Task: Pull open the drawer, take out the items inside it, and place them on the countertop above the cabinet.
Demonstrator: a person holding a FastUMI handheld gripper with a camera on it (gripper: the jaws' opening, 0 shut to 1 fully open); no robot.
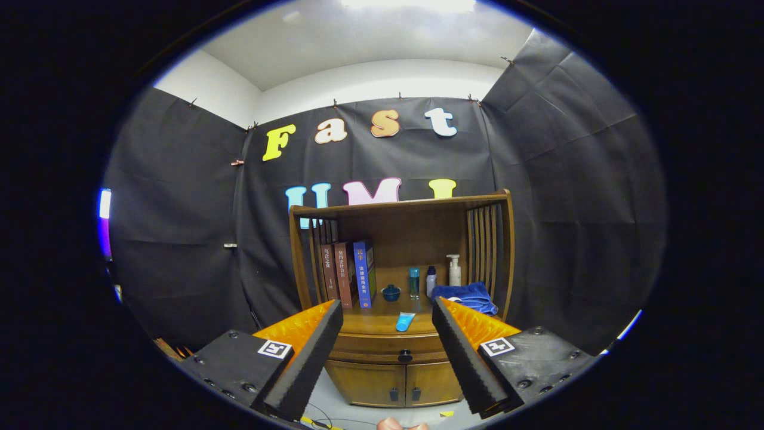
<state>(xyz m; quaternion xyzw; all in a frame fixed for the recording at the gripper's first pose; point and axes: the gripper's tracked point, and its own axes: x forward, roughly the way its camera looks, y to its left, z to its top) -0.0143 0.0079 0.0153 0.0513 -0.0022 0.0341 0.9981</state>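
- Your gripper is spread wide, holding nothing; its fingers have ribbed, foam-like inner faces and each block behind them carries a square printed marker.
- The cabinet stands beyond the fingers, between them: brown wood, smooth finish, slatted side panels, flat top board.
- The drawer is shut, a wide shallow front under the countertop's front edge, long axis running side to side, with a dark round knob at its middle facing you.
- Two small doors sit below the drawer, each with a dark pull.
- On the countertop: a flat light-blue tube lies near the front edge, long axis pointing roughly toward you.
- Upright books stand at the left side; spine writing too small to read.
- Small dark-blue bowl at the middle back, then a clear blue-capped bottle, a small white bottle and a white pump bottle.
- A crumpled blue cloth lies at the right side, soft folds.
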